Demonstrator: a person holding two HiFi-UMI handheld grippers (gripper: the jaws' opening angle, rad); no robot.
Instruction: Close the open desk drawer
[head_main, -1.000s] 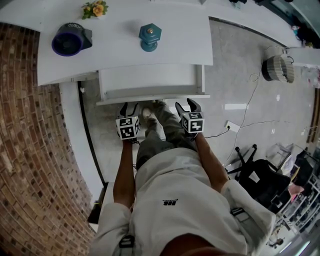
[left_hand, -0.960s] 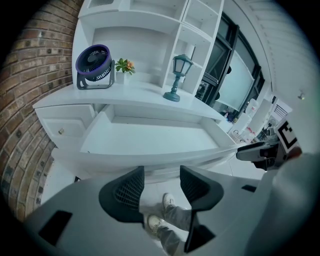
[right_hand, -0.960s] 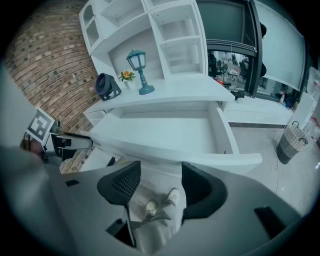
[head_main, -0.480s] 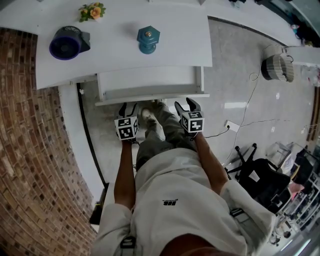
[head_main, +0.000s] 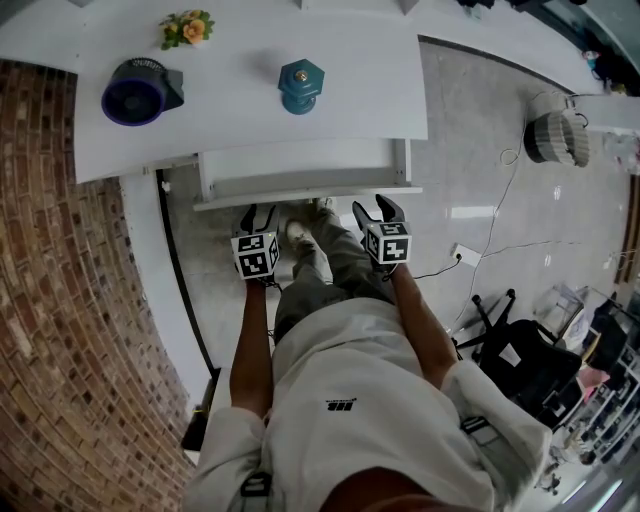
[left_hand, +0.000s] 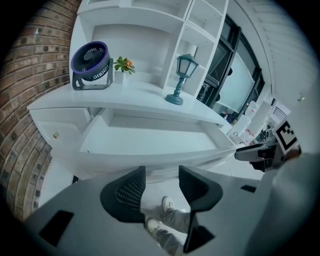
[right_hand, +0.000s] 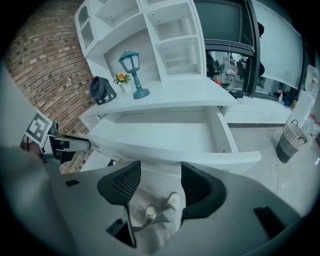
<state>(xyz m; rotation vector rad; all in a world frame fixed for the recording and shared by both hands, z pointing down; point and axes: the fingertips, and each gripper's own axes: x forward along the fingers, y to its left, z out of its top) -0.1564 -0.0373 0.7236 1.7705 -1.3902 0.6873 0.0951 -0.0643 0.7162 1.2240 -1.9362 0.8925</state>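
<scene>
The drawer (head_main: 300, 190) stands pulled out from under the tabletop (head_main: 360, 80), its front panel just ahead of both tools; the left tool (head_main: 258, 213) and the right tool (head_main: 372, 207) each have jaws parted and grip nothing. To do it well, I judge, set both tools against that panel, one toward each end, and push straight ahead together; uneven pressure would likely skew the drawer in its opening.

I see a white drawer (head_main: 300, 162) under a white desk (head_main: 370, 80), a purple fan (head_main: 135, 93), a teal lantern (head_main: 300, 82), orange flowers (head_main: 188, 25) with green leaves, and red-brown brickwork (head_main: 70, 300) filling the frame's left.
</scene>
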